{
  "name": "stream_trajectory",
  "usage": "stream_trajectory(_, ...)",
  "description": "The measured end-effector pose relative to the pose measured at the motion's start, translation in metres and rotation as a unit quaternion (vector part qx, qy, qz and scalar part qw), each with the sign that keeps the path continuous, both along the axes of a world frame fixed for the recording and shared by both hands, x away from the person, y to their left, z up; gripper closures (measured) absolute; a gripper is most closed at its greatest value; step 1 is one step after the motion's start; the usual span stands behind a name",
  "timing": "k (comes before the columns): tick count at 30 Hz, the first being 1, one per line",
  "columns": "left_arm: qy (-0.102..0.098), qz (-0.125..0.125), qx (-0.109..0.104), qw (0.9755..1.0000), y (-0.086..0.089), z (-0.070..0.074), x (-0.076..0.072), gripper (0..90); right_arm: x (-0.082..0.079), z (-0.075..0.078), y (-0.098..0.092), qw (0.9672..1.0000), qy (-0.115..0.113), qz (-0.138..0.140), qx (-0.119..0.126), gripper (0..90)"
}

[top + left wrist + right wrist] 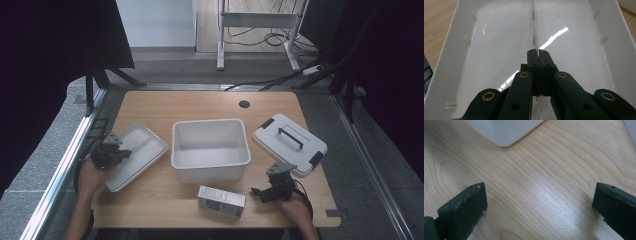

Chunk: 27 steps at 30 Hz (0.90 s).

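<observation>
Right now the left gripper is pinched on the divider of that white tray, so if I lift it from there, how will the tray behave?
The tray looks like thin, glossy plastic, so it is probably light but slippery. The left gripper is shut on the narrow central divider alone, so the tray may tilt or swing when lifted. That thin rib could flex, so lift slowly.

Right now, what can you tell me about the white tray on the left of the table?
The tray is a shallow, glossy white plastic rectangle with low walls and a thin ridge down its middle that splits it into two long compartments, both empty. It lies flat but skewed on the table, left of the bin and apart from it, one corner past the table's left edge. The left gripper is shut on the ridge, jaws pressed together around it.
</observation>
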<state>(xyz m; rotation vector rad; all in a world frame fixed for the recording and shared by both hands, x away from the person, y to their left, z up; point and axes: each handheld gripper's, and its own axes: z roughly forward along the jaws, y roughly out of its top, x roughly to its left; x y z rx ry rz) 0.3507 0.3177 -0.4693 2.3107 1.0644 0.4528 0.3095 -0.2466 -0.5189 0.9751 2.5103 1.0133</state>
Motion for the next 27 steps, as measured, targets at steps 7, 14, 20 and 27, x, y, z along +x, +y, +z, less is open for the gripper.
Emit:
stream_trajectory(7, -0.005, 0.005, -0.003, 1.0000, -0.004, -0.018, -0.001, 88.5, 0.000, 0.000, 0.000, 1.0000, 0.000, 0.000, 0.000, 0.0)
stream_trajectory(14, -0.003, 0.004, -0.013, 0.9999, -0.004, -0.023, -0.001, 81.5, 0.000, 0.000, 0.000, 1.0000, 0.000, -0.001, 0.000, 0.0)
stream_trajectory(20, -0.017, 0.009, -0.027, 0.9995, -0.006, -0.013, -0.006, 65.7, 0.000, 0.000, 0.000, 1.0000, 0.000, -0.001, 0.000, 0.0)
stream_trajectory(27, -0.013, -0.010, -0.052, 0.9985, -0.022, 0.002, -0.017, 31.8, 0.000, 0.000, 0.000, 1.0000, 0.000, 0.000, 0.000, 0.0)
